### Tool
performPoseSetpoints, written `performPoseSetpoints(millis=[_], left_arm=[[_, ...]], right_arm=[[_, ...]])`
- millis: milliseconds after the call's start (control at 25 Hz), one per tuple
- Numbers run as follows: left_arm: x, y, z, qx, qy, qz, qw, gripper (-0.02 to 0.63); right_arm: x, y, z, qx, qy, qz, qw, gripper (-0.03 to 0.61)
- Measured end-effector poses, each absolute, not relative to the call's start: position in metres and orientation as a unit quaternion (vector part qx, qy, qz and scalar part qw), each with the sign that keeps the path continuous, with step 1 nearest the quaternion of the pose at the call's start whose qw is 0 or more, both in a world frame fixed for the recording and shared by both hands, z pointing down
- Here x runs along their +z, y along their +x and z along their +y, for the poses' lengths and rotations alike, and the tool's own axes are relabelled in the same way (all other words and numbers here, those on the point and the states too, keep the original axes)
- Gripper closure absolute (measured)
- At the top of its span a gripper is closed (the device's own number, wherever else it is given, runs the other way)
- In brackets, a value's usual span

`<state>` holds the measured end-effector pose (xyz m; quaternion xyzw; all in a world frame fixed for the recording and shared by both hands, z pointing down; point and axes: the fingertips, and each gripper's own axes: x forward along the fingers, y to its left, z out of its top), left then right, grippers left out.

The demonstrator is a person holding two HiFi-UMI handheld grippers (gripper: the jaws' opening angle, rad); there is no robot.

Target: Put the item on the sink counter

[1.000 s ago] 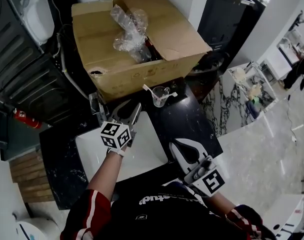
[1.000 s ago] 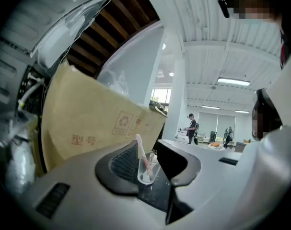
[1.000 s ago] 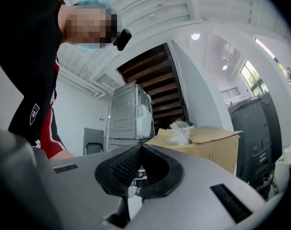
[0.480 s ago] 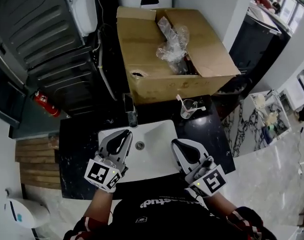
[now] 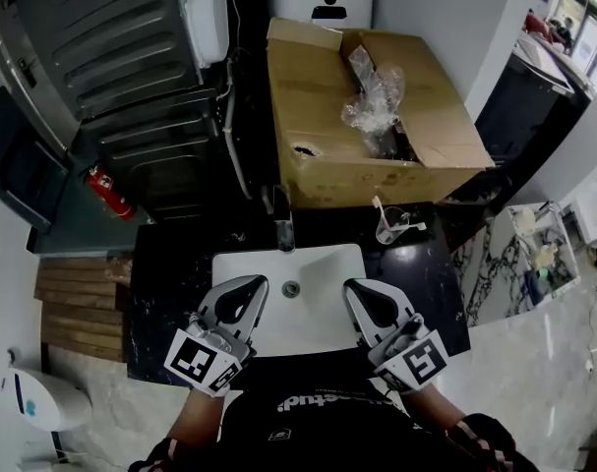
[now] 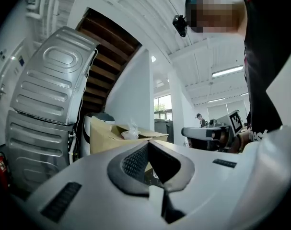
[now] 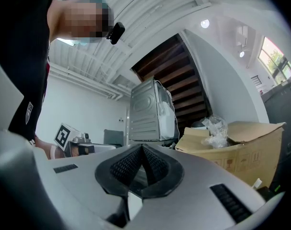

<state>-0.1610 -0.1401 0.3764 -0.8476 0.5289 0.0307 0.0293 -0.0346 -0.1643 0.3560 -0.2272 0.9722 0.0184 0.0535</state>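
A white sink basin (image 5: 323, 264) is set in a black counter (image 5: 170, 273), with a faucet (image 5: 282, 228) at its far rim. To the right of the faucet a clear glass cup (image 5: 389, 227) with a white stick in it stands on the counter. My left gripper (image 5: 258, 283) hangs over the basin's near left part; its jaws have just been closing and now meet with nothing between them (image 6: 148, 143). Over the near right part my right gripper (image 5: 351, 286) is shut and empty too (image 7: 142, 146).
An open cardboard box (image 5: 328, 155) with crumpled plastic wrap (image 5: 377, 101) stands behind the counter. A grey washing machine (image 5: 111, 57) and a red fire extinguisher (image 5: 106, 191) are at the left. Wooden steps (image 5: 77, 308) lie beside the counter.
My left gripper has drawn back from beside the faucet to the basin's near edge, and its jaws have gone from open to shut. The right gripper shifted slightly. The head view has swung left.
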Motion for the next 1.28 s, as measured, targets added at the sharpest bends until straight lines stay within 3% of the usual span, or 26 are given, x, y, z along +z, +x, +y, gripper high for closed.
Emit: performPoseSetpoints(millis=[1280], left_arm=[[0.364, -0.133, -0.139, 0.053, -0.867, 0.495, 0.03, 0.6]], right_arm=[[0.362, -0.038, -0.158, 0.022, -0.243, 0.969, 0.028, 0.541]])
